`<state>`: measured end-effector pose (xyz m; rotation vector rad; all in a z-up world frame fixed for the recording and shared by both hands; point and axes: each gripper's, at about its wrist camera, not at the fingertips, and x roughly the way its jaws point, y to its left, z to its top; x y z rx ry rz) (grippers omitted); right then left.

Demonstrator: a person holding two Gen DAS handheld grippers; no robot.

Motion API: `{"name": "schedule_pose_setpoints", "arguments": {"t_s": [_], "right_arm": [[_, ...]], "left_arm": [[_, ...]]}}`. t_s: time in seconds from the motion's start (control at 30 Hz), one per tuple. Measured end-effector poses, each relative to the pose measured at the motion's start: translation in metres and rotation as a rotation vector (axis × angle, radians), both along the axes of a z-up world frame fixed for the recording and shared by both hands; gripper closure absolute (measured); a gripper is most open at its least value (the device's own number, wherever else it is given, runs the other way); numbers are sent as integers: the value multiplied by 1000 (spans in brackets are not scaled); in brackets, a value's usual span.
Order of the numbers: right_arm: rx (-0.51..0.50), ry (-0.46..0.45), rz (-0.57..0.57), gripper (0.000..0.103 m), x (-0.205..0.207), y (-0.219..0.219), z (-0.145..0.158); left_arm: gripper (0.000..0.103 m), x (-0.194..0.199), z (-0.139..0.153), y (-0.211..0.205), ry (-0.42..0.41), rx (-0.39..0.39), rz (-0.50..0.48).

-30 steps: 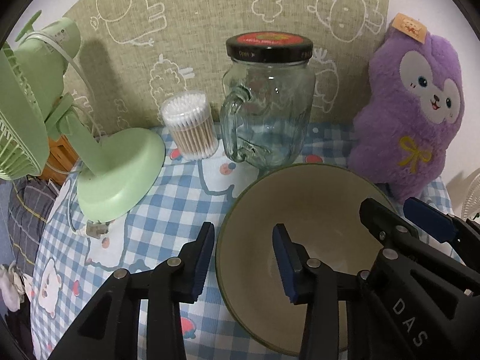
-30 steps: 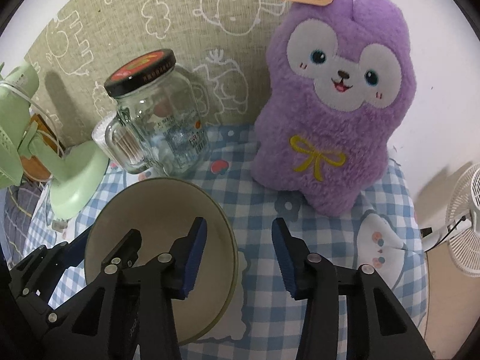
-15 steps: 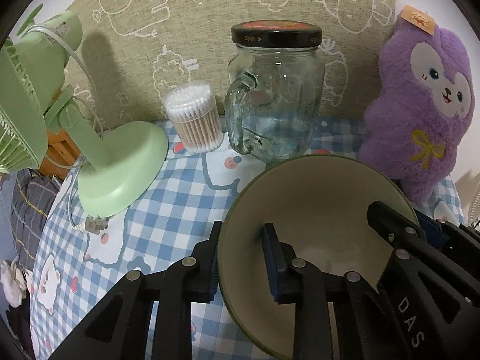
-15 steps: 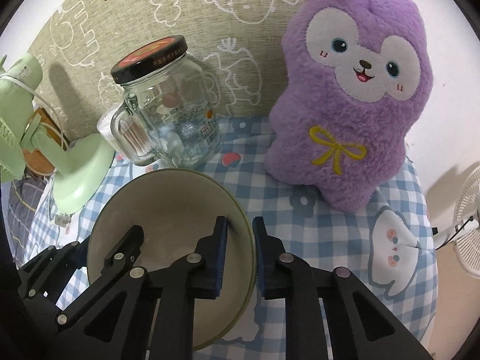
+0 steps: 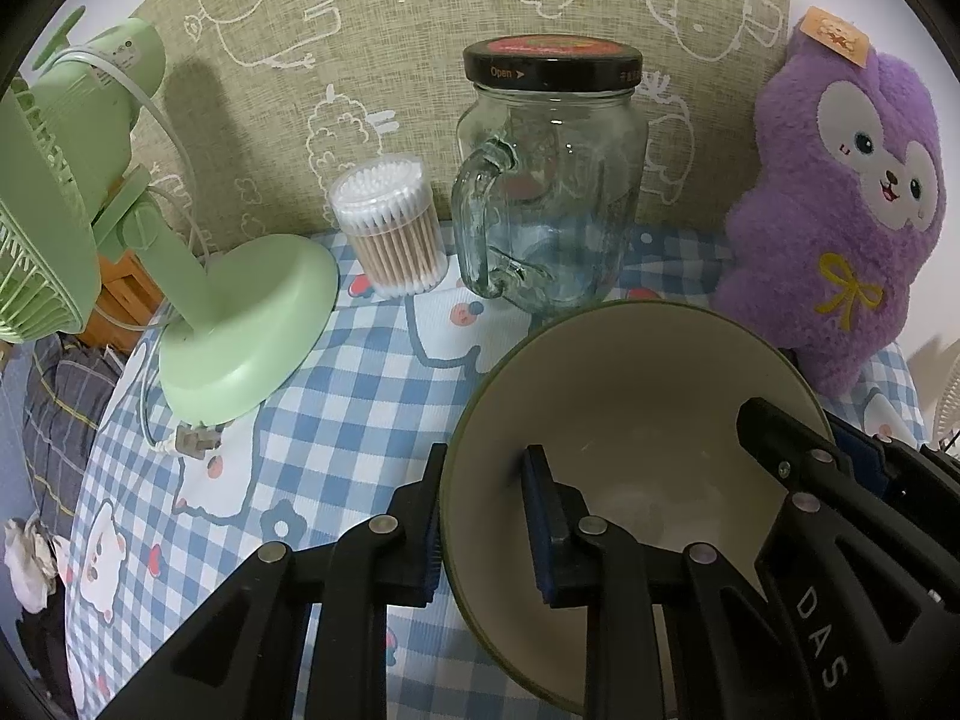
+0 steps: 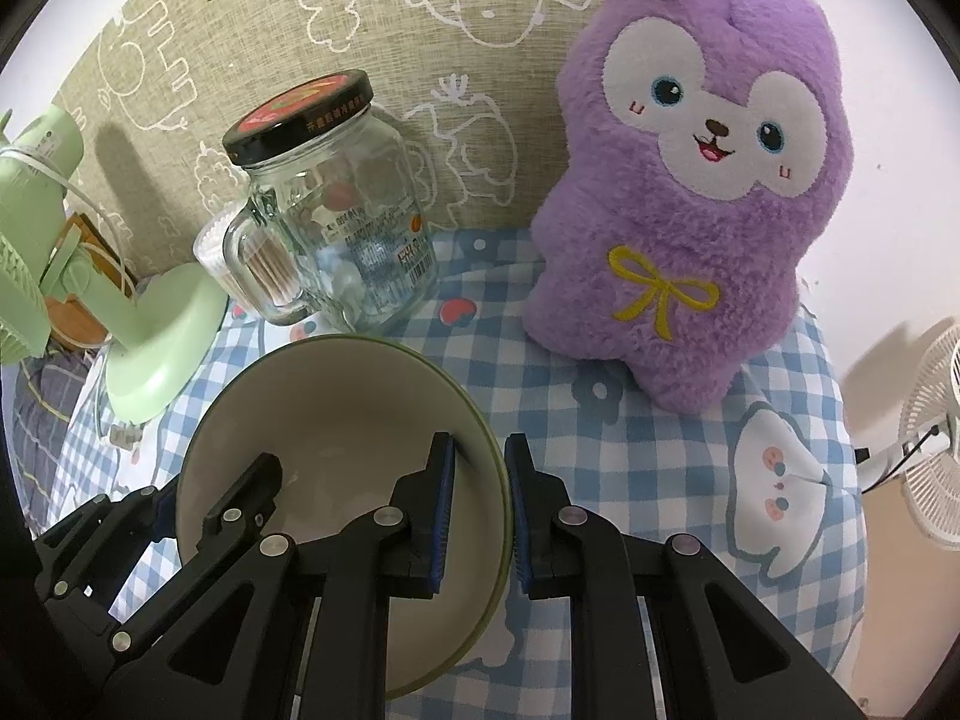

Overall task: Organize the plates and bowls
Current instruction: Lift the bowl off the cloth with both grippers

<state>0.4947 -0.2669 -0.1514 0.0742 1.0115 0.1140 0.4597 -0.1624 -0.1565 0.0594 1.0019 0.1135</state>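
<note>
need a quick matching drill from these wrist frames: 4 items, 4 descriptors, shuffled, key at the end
Items
1. bowl
2. glass jar
3. plush toy
4. desk fan

Descriptors
A. purple, yellow bow on its chest
B. pale green, round base on the checked cloth
C. rim clamped on opposite sides by the left hand-held gripper and the right hand-held gripper
D. clear, black lid on, handle at its side

Pairs: 1-C, 2-D, 3-A, 4-B

Home: plush toy, desk fan, checked tablecloth.
</note>
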Motion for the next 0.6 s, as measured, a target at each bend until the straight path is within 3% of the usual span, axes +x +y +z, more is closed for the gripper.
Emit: {"name": "schedule_pose_setpoints", "arguments": {"t_s": [0.6], "right_arm": [[-17, -11, -59, 83, -16, -6, 5]], "left_arm": [[85, -13, 0, -1, 6, -23, 10]]}}
